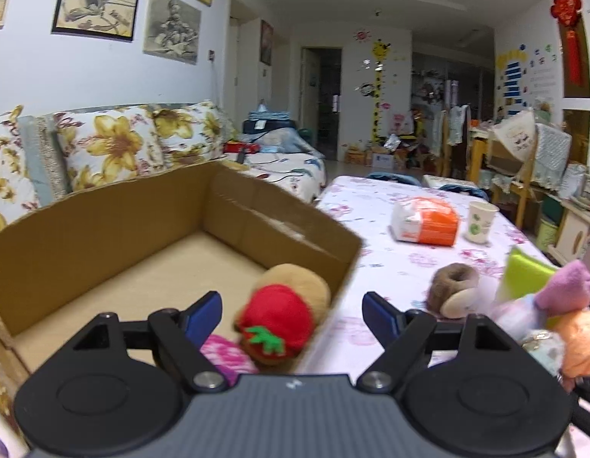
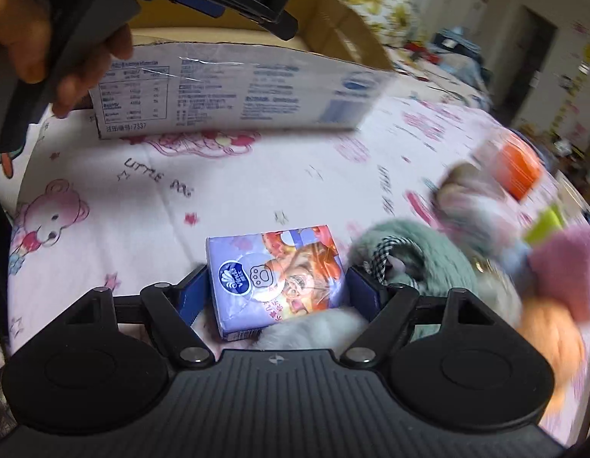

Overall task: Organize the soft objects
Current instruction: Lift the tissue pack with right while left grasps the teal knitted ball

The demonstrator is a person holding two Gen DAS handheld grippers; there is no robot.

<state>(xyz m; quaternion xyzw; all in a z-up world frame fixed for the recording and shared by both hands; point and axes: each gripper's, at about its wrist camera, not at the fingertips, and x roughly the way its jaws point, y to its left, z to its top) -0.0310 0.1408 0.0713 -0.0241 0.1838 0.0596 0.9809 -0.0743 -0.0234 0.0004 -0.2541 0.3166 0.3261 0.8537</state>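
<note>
An open cardboard box (image 1: 104,225) stands at the table's left; it also shows in the right wrist view (image 2: 237,87). My left gripper (image 1: 291,315) is open over its near right corner. A red strawberry plush on a tan plush (image 1: 279,320) lies between and below the fingers, with a pink plush (image 1: 226,355) beside it, in the box. My right gripper (image 2: 276,290) has its jaws around a purple tissue pack (image 2: 276,278) on the tablecloth, touching its sides. A green furry plush (image 2: 417,263) lies to its right.
A brown donut plush (image 1: 453,286), pink and orange plush toys (image 1: 562,305), a green item (image 1: 524,271), an orange-white bag (image 1: 424,221) and a paper cup (image 1: 480,221) lie on the table. A floral sofa (image 1: 104,145) stands behind the box.
</note>
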